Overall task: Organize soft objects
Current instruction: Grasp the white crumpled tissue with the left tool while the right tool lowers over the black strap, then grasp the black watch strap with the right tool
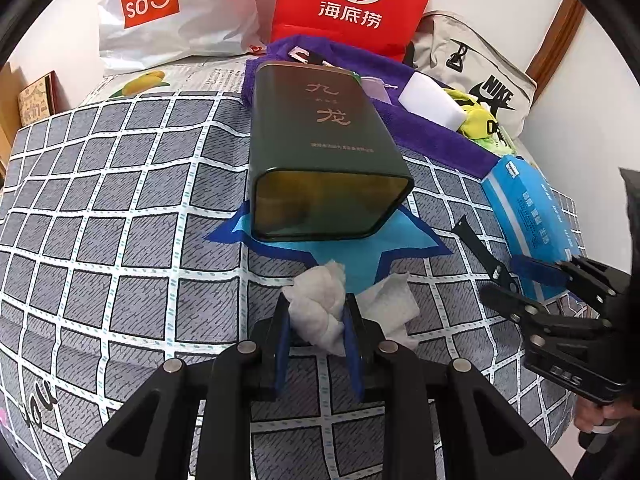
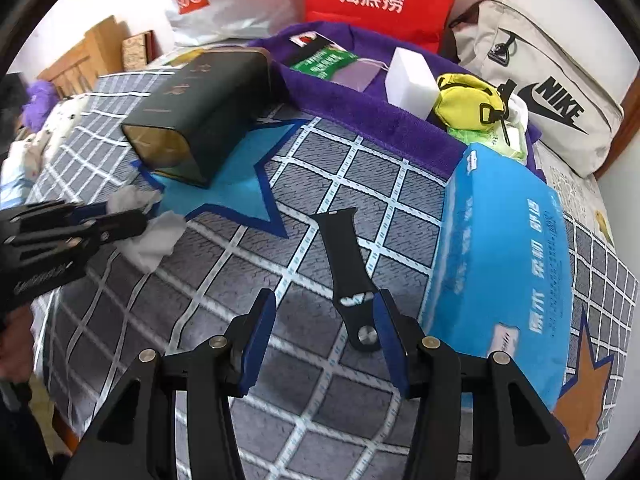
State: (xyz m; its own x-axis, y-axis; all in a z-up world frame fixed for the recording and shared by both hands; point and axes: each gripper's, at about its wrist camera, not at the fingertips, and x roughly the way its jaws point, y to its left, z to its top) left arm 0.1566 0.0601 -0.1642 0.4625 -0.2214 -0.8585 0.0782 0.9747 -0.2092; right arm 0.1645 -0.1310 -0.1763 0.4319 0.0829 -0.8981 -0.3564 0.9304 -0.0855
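My left gripper [image 1: 316, 308] is shut on a crumpled white tissue [image 1: 320, 304], just above the checked bedsheet; it also shows in the right wrist view [image 2: 128, 210] with the tissue [image 2: 154, 240]. A dark green open tin [image 1: 320, 152] lies on its side ahead of it, mouth toward me. My right gripper [image 2: 324, 312] is open and empty, low over the sheet. A black watch strap [image 2: 350, 276] lies by its right finger. A blue tissue pack [image 2: 504, 272] lies at its right.
A purple towel [image 2: 360, 116] at the back holds a white block [image 2: 412, 80], a yellow pouch [image 2: 468, 102] and a green packet [image 2: 322, 60]. Red Haidilao bag [image 1: 352, 4], white Miniso bag [image 1: 168, 8] and Nike bag [image 2: 552, 96] stand against the wall.
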